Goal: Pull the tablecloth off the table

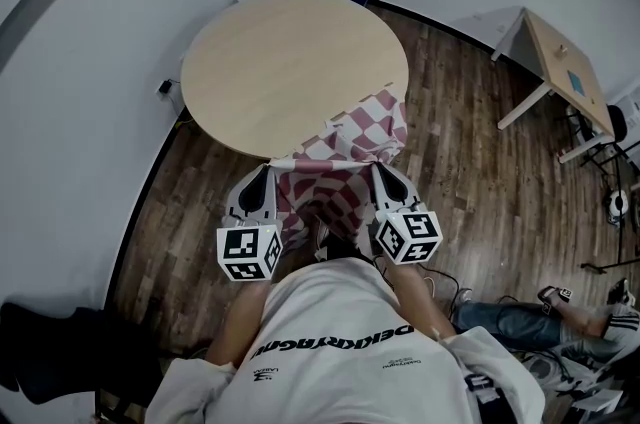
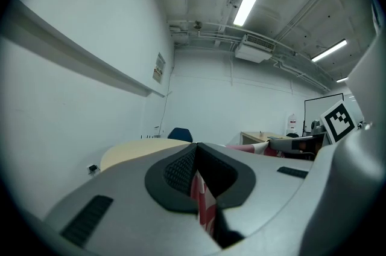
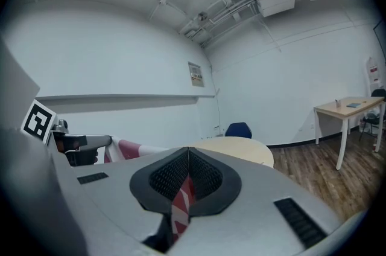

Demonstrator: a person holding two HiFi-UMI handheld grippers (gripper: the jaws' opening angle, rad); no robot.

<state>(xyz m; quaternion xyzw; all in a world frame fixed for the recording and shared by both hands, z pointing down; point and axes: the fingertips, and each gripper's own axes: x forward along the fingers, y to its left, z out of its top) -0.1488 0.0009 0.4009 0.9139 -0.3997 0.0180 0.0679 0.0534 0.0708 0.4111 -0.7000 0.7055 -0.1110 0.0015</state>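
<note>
- The red-and-white checked tablecloth [image 1: 352, 134] is almost off. Only a crumpled part lies on the near right edge of the round light-wood table [image 1: 270, 62], and the rest hangs toward the dark wooden floor [image 1: 470, 182] between the 2 grippers.
- The left gripper [image 1: 267, 172] has its jaws pressed together on a fold of the cloth, and the right gripper [image 1: 379, 169] pinches another fold the same way.
- To finish well, I judge that both hands should draw back toward the body together and evenly. That way the last part slides over the rim without bunching or snagging.
- Raising the held edge a little as it clears would likely stop the hanging part from trailing underfoot.
- Pose: the 2 grippers sit side by side in front of the person's chest, with the cloth stretched between them. They point roughly level toward the table, with the marker cubes nearest the body and the elbows bent and tucked in.
</note>
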